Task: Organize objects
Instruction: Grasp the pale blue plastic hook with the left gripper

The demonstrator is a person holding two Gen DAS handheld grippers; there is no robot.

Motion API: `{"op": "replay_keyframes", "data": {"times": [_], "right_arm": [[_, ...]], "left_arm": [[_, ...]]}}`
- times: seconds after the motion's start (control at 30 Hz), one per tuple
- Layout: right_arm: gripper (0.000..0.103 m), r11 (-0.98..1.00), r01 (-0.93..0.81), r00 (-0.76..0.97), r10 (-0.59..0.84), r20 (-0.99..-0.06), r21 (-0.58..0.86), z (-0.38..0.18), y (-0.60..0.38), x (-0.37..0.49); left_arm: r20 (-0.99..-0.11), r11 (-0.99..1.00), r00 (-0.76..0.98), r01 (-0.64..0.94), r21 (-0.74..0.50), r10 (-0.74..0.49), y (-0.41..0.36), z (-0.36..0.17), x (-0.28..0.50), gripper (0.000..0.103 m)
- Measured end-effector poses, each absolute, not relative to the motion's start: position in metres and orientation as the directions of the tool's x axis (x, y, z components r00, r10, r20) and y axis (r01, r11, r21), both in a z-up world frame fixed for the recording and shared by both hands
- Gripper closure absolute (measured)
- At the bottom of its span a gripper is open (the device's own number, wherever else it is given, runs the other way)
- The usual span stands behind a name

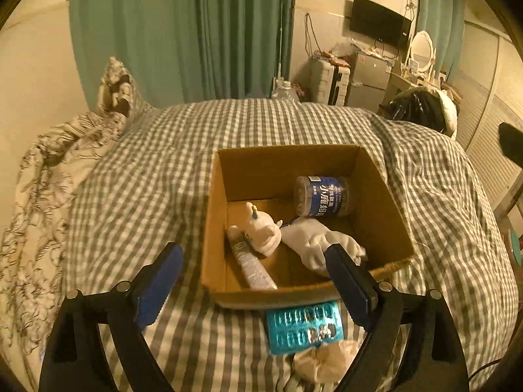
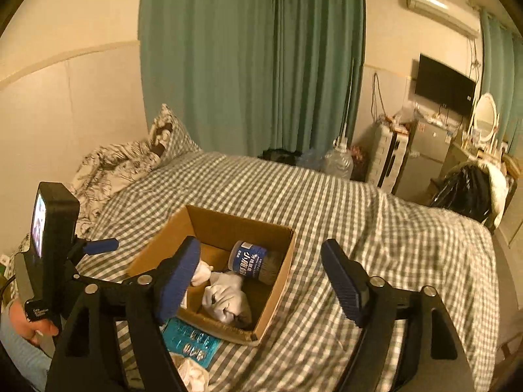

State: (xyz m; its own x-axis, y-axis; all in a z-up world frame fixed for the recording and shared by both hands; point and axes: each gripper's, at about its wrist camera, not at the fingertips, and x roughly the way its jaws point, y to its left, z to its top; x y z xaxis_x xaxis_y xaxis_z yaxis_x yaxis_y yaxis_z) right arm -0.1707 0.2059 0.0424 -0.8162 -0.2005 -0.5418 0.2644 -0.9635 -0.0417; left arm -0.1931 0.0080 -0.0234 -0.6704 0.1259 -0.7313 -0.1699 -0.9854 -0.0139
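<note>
An open cardboard box (image 1: 215,196) (image 2: 278,281) sits on the checked bed. Inside lie a blue-labelled jar (image 1: 322,197) (image 2: 253,263), a white glove (image 1: 318,240) (image 2: 225,295), a small white toy (image 1: 263,230) and a grey tube (image 1: 250,259). A teal blister pack (image 1: 304,326) (image 2: 193,338) lies on the bed in front of the box, with a crumpled white tissue (image 1: 322,361) (image 2: 193,374) nearer still. My left gripper (image 1: 255,272) is open and empty above the box's near edge. My right gripper (image 2: 261,281) is open and empty above the box's right side.
The bed (image 1: 147,170) carries a grey checked cover, with patterned bedding and a pillow (image 1: 116,88) at the left. Green curtains (image 2: 251,58), a suitcase (image 1: 330,80), a fridge, a wall television (image 2: 444,85) and a chair with dark clothes (image 2: 467,192) stand beyond.
</note>
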Motion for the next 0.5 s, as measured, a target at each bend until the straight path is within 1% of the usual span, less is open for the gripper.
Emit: {"op": "replay_keyframes", "data": {"times": [0.07,0.27,0.37,0.5], "right_arm": [[0.020,-0.961,0.273,-0.829,-0.207,-0.520,-0.053,0.054,0.205,-0.153],[0.011,-0.957,0.285,-0.841,-0.221,-0.493,-0.058,0.068,0.201,-0.114],[0.008,-0.960,0.273,-0.842,-0.210,-0.496,-0.057,0.061,0.202,-0.098],[0.008,-0.966,0.257,-0.822,-0.211,-0.528,-0.015,0.039,0.208,-0.081]], "left_arm": [[-0.717,-0.986,-0.686,-0.165,-0.009,0.121,0.005,-0.015,-0.180,0.004],[-0.692,-0.986,-0.708,-0.163,-0.029,0.138,0.000,-0.003,-0.142,0.002],[-0.685,-0.986,-0.714,-0.162,-0.041,0.146,0.000,-0.006,-0.122,0.000],[-0.692,-0.984,-0.706,-0.171,-0.041,0.151,0.002,-0.020,-0.098,0.000]]}}
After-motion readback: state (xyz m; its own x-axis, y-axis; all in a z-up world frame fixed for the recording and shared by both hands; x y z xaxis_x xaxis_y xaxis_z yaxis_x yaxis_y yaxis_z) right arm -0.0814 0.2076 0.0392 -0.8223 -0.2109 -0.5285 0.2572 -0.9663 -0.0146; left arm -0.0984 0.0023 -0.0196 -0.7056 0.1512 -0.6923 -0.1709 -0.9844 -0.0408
